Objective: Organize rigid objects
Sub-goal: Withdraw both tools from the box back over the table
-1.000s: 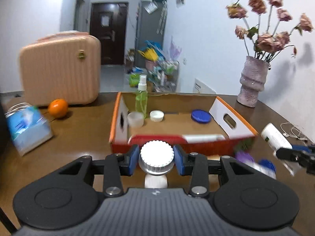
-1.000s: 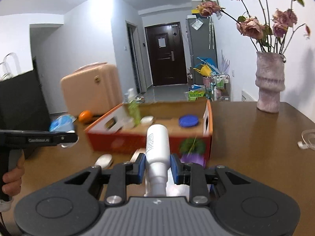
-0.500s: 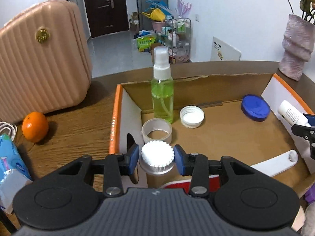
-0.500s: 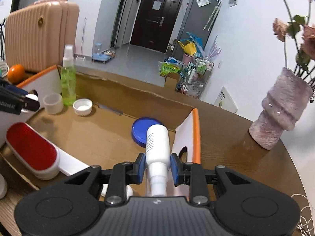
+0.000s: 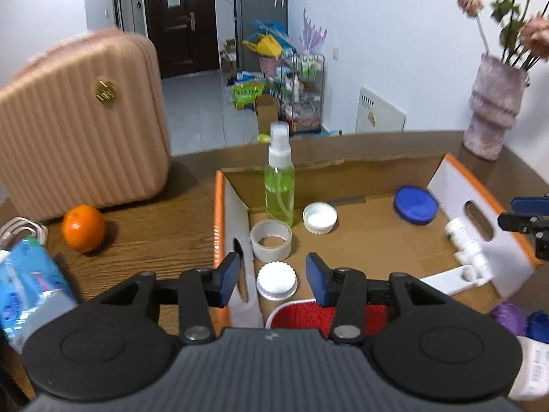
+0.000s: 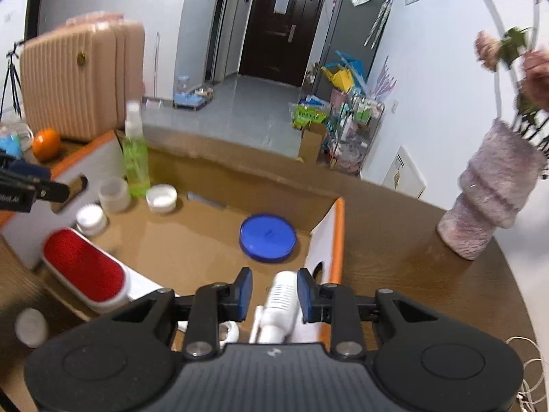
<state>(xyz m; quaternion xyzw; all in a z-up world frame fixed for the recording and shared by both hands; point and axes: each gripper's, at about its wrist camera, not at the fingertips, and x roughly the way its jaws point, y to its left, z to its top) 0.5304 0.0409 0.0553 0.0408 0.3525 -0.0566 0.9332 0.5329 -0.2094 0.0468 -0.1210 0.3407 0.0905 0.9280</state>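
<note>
A cardboard box [image 5: 236,213] with an orange rim holds a green spray bottle [image 5: 279,189], a clear ring [image 5: 271,240], a white lid [image 5: 319,218], a blue lid [image 5: 415,205] and a red brush [image 5: 302,316]. My left gripper [image 5: 272,278] hangs over the box's front left corner, its jaws opening. The white ribbed jar [image 5: 277,282] stands on the box floor between them, with gaps on both sides. My right gripper [image 6: 274,295] is over the right end, jaws slightly apart. The white bottle [image 6: 284,295] lies tilted below them, against the right wall [image 6: 338,240].
On the table left of the box are a pink suitcase [image 5: 79,127], an orange [image 5: 83,228] and a blue tissue pack [image 5: 31,285]. A vase of flowers [image 5: 494,113] stands at the back right. Purple and blue items [image 5: 509,312] lie by the box's front right corner.
Both grippers moved from in front of the box to over it. The left jaws spread and let go of the jar. The white bottle dropped out of line with the right gripper's fingers.
</note>
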